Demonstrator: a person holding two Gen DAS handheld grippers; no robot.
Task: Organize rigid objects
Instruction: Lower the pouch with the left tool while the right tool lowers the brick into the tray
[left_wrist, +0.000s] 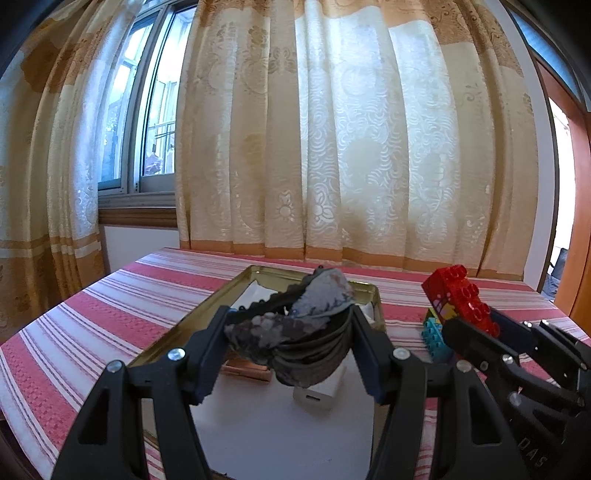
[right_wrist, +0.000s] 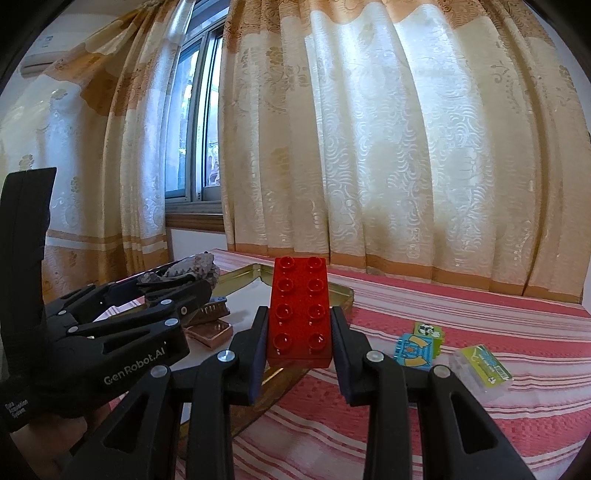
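Leftmost in both views hang patterned cream curtains (left_wrist: 332, 147), parted over a window (left_wrist: 147, 122) at the far side of a table under a red and white striped cloth (left_wrist: 110, 306). On that cloth sits a shallow gold tray (left_wrist: 192, 321) with a white floor. Above the tray, the left gripper (left_wrist: 291, 332) holds a dark, rough, grey-flecked lump (left_wrist: 295, 332): its fingers (left_wrist: 207, 354) stand at a middling width, and the pads press on the lump's two sides, keeping it clear of the tray floor. What the lump is cannot be told. Under it in the tray lie a copper-coloured block (left_wrist: 247, 369) and a white charger (left_wrist: 317, 395) with a small port facing the camera. The right wrist view shows that same gripper from the side, with the lump between its tips and two copper-coloured pieces (right_wrist: 210, 325) just below.

Further right, the right gripper (right_wrist: 299, 332) is clamped narrowly on a red brick (right_wrist: 299, 314) with eight studs. Its pads grip the brick's long sides, and the brick is raised over the tray's near right edge, studs towards the camera. From the left wrist view the brick (left_wrist: 458, 295) appears tilted, with blue and green bricks (left_wrist: 436, 328) behind it on the cloth. Rightmost, on the cloth and well apart from the tray, lie a blue printed brick (right_wrist: 413, 349), a green one (right_wrist: 430, 328) touching it, and a clear small case (right_wrist: 480, 365) with a green label.
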